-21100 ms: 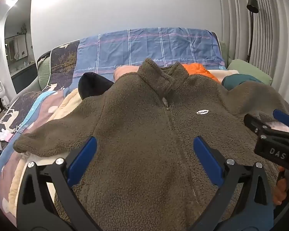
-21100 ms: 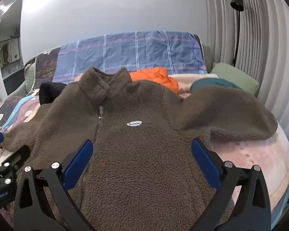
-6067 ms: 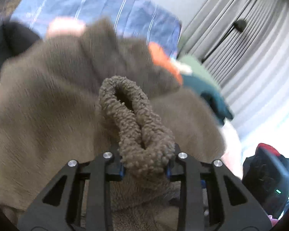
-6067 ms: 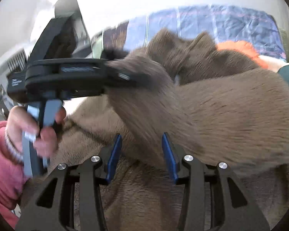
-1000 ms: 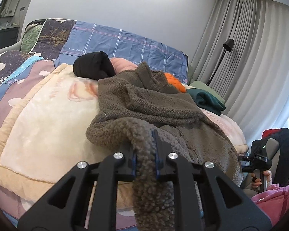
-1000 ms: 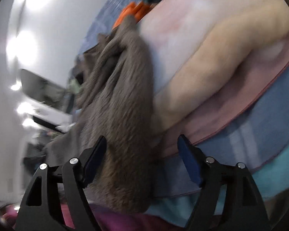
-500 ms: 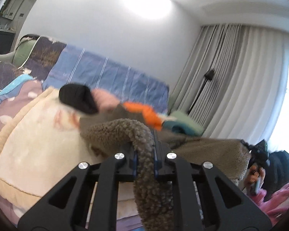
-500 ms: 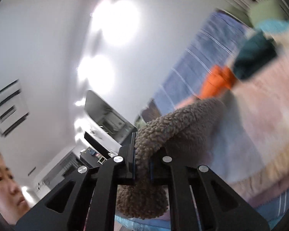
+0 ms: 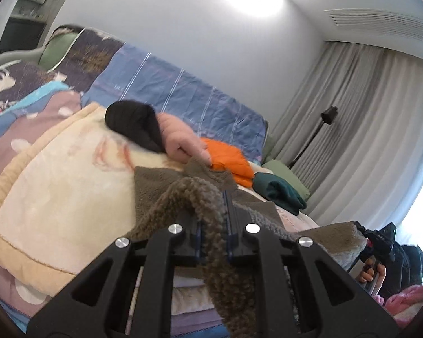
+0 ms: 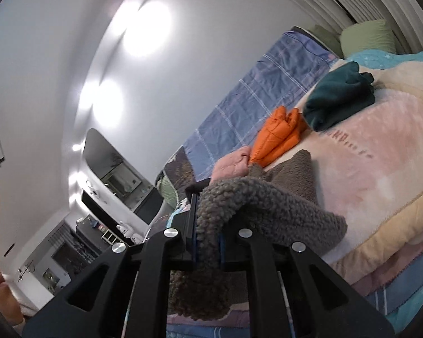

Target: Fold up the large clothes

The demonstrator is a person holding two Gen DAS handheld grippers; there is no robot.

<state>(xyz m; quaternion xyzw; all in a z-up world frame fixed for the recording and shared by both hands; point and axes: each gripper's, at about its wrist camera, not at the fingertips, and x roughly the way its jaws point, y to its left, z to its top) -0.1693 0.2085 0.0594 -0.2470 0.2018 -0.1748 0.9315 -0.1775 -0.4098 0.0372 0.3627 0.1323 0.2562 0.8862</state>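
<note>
The brown fleece jacket (image 9: 166,186) lies on the bed, its near hem lifted off the blanket. My left gripper (image 9: 213,214) is shut on one fold of the hem, which hangs down over the jaws. My right gripper (image 10: 207,225) is shut on another part of the hem (image 10: 268,200); it also shows in the left wrist view (image 9: 372,242) at the right, holding the fleece's far corner. The jacket's collar end rests near the orange garment (image 9: 228,160).
A black garment (image 9: 132,125), a pink one (image 9: 180,140), the orange one (image 10: 279,132) and a dark green folded one (image 10: 338,95) lie along the bed's head. The cream and pink blanket (image 9: 62,174) covers the bed. A floor lamp (image 9: 327,115) stands by the curtains.
Both grippers have lifted the jacket's hem higher and pulled it taut between them. The right gripper, open a second ago, closed on the fleece.
</note>
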